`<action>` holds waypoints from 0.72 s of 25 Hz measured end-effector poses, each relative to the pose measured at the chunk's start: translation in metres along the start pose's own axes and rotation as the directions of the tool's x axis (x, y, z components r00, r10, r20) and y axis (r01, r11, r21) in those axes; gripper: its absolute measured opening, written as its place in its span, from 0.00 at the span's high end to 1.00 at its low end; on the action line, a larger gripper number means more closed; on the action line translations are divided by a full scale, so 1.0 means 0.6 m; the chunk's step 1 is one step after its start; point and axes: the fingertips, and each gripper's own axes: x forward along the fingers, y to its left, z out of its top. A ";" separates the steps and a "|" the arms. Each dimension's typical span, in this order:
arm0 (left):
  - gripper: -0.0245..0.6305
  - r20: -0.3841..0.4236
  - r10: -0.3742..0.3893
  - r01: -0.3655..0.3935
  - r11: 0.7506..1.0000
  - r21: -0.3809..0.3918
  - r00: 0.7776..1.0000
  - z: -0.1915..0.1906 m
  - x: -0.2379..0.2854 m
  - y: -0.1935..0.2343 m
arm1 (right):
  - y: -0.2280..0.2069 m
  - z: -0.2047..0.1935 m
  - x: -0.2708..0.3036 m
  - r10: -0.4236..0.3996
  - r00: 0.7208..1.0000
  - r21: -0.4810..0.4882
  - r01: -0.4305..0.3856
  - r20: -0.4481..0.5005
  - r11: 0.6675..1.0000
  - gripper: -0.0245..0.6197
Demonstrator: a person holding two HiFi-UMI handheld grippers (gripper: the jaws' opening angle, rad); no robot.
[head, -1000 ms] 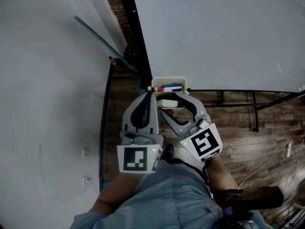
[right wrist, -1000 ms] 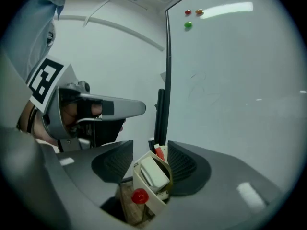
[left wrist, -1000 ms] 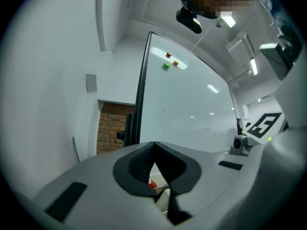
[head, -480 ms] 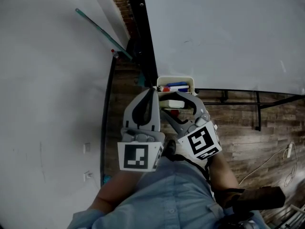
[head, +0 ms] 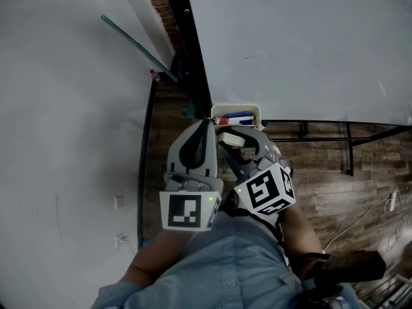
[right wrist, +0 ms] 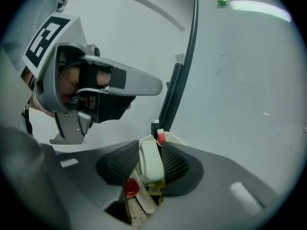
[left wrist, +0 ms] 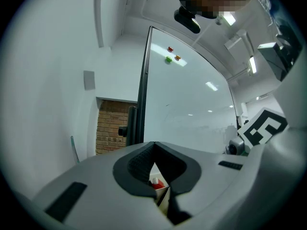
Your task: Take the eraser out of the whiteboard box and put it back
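Right gripper [right wrist: 150,153]: jaws have just been closing. The white eraser [right wrist: 149,161] stands on edge between them, with a ribbed pad against each flank.

Eraser is at the near side of the cream whiteboard box [head: 256,111]. Cannot tell whether it has lifted clear of the box.

A blue marker [head: 238,115] and a red cap [head: 223,120] lie further back in the box, against the whiteboard [head: 302,44].

Left gripper [head: 207,123]: tips pressed together, nothing between them, just beside the box's left edge.

No readable print. Each gripper's cube carries a black-and-white square marker, one on the left cube [head: 187,212] and one on the right cube [head: 264,190].

Red, green and orange magnets [left wrist: 168,59] are high on the board, with faint pen traces [right wrist: 230,66] lower down.
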 end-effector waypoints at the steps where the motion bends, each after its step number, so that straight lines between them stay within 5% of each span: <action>1: 0.95 0.004 0.002 -0.002 1.000 0.004 1.000 0.002 0.000 0.002 | -0.002 0.002 -0.001 -0.002 1.000 0.010 0.002 0.004 1.000 0.74; 18: 0.95 0.019 -0.077 0.077 0.997 0.014 0.997 0.040 -0.021 0.014 | -0.032 0.125 -0.085 -0.143 0.977 0.071 0.133 0.156 0.989 0.76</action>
